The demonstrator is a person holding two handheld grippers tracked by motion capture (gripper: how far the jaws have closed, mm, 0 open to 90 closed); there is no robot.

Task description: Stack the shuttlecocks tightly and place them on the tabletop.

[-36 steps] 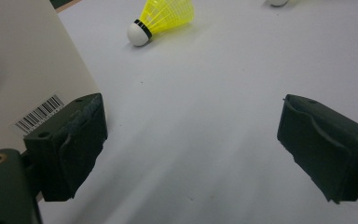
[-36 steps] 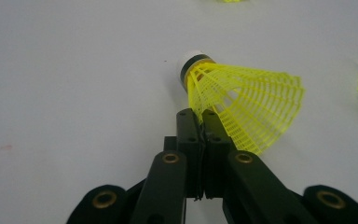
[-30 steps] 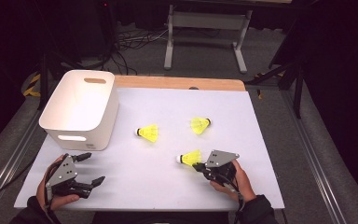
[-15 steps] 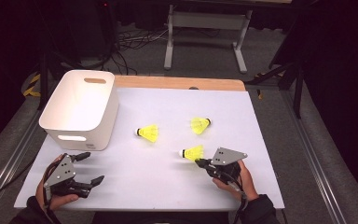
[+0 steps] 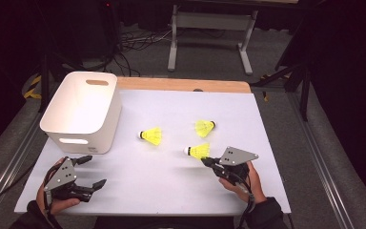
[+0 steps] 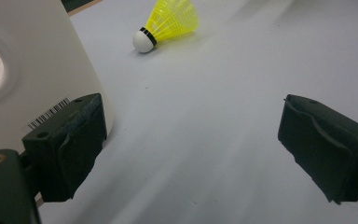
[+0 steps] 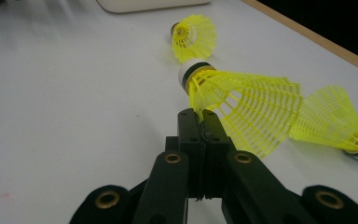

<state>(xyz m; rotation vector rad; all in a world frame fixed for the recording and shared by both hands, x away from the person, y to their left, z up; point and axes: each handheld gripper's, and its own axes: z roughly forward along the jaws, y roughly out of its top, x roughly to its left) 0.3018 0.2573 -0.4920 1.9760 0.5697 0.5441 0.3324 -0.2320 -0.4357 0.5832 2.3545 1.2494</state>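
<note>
Three yellow shuttlecocks are on the white table top (image 5: 138, 191). My right gripper (image 5: 204, 161) (image 7: 202, 116) is shut on the skirt edge of the nearest shuttlecock (image 5: 198, 150) (image 7: 242, 102), whose white cork points left toward the bin. A second shuttlecock (image 5: 151, 135) (image 7: 193, 37) (image 6: 168, 23) lies at mid-table. The third shuttlecock (image 5: 204, 127) (image 7: 335, 121) rests just behind the held one. My left gripper (image 5: 95, 170) (image 6: 191, 149) stands open near the front left corner, with nothing between its jaws, just in front of the white bin (image 5: 83, 109) (image 6: 28, 70).
The white bin stands at the left of the table, with handle slots in its walls. A wooden strip (image 5: 181, 85) runs along the far edge. Beyond it are a metal stand (image 5: 209, 28) and cables on a dark floor.
My right gripper has shifted a little to the right and away, carrying the pinched shuttlecock with it. The left gripper and the other two shuttlecocks have stayed put.
</note>
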